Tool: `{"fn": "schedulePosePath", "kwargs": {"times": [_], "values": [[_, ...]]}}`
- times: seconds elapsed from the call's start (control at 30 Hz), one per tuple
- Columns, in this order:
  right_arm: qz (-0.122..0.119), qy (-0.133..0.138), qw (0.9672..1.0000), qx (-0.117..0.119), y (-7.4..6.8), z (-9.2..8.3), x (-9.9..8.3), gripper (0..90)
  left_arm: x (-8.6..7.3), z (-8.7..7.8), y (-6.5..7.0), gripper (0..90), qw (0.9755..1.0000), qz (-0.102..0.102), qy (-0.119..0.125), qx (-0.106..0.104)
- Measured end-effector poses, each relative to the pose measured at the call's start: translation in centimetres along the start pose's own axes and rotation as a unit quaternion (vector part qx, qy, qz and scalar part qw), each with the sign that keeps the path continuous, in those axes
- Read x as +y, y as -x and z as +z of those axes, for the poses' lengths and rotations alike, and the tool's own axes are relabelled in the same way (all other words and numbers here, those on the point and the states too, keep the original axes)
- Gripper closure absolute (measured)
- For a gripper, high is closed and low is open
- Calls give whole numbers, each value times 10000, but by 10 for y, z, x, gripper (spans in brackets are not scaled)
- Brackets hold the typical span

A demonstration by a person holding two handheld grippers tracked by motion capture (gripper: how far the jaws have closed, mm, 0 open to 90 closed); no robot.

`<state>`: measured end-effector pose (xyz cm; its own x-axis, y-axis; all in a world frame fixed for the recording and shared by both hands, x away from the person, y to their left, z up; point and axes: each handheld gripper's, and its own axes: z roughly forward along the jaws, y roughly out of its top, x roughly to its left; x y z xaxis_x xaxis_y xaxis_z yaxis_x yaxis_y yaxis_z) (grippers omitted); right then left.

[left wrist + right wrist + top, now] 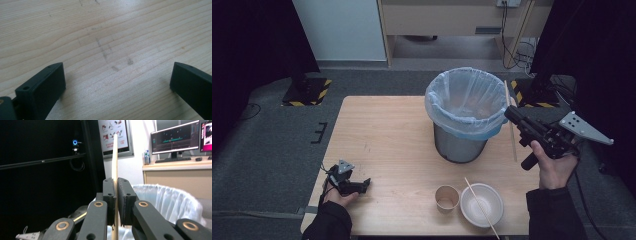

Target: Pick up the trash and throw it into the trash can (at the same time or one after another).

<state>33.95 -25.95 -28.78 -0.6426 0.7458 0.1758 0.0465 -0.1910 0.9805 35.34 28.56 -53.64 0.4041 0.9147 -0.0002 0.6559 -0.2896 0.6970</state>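
Nearest the camera, a white bowl (482,204) with a chopstick (480,207) across it sits at the table's (382,140) front edge, a paper cup (447,197) just beside it. Left of the lined bin (466,112), the left gripper (363,185) rests low, jaws spread over bare wood. Right of the bin, the right gripper (509,113) is clenched on a second chopstick (114,157); its own view shows the stick upright, with monitors (175,137) beyond the bin. Dark floor surrounds the table.

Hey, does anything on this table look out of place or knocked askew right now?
Only one thing: a chopstick lies slanted across the white bowl, its tip poking past the table edge. The paper cup and bin stand upright.
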Motion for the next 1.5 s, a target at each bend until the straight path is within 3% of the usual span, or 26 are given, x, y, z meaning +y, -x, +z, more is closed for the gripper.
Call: {"fn": "schedulePosePath", "kwargs": {"times": [0.6,1.07,1.5], "values": [[-163,333,9991,-211,1,41,35,857,0,0,0,0,10000,2,-2,0],[-220,369,9983,-387,8,81,40,857,0,0,0,0,10000,0,0,-1],[-182,339,9975,-598,30,107,35,856,0,0,0,0,10000,0,0,-1]]}}
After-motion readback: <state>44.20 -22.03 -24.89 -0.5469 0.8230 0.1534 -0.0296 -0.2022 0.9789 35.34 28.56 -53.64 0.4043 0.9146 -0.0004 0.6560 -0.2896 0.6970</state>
